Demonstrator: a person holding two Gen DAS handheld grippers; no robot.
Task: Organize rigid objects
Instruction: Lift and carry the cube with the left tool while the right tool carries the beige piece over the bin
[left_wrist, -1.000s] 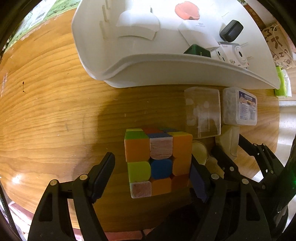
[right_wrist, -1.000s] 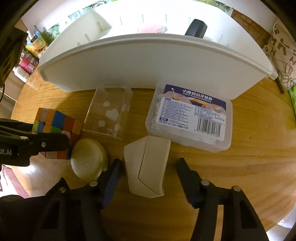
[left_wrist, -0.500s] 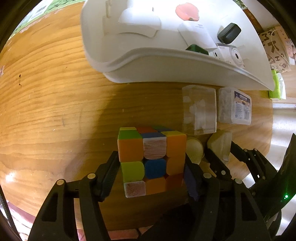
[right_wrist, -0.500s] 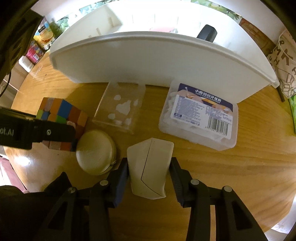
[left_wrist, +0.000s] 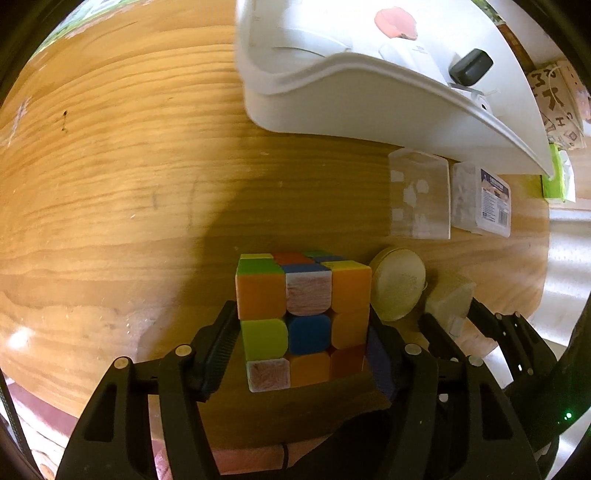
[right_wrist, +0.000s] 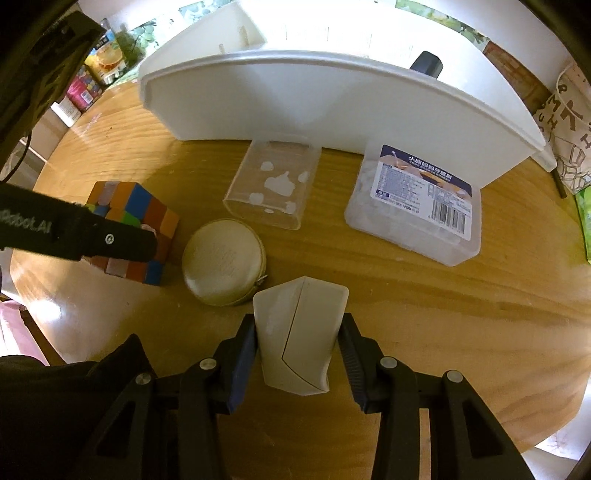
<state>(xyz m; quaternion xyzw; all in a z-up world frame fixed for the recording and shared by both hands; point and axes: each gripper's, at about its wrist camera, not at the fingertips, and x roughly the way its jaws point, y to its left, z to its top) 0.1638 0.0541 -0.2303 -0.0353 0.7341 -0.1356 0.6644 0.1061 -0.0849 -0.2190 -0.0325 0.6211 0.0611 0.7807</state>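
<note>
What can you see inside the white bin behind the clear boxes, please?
Over the white bin's near wall, the left wrist view shows a black case, a pink round piece and white items. The wall hides the bin's floor nearest us.

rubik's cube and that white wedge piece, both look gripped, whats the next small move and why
Probably lift both straight up. The left gripper is shut on the rubik's cube and the right gripper is shut on the white wedge, yet both seem to rest on the wooden table. The white bin just behind has a tall wall to pass over.
</note>
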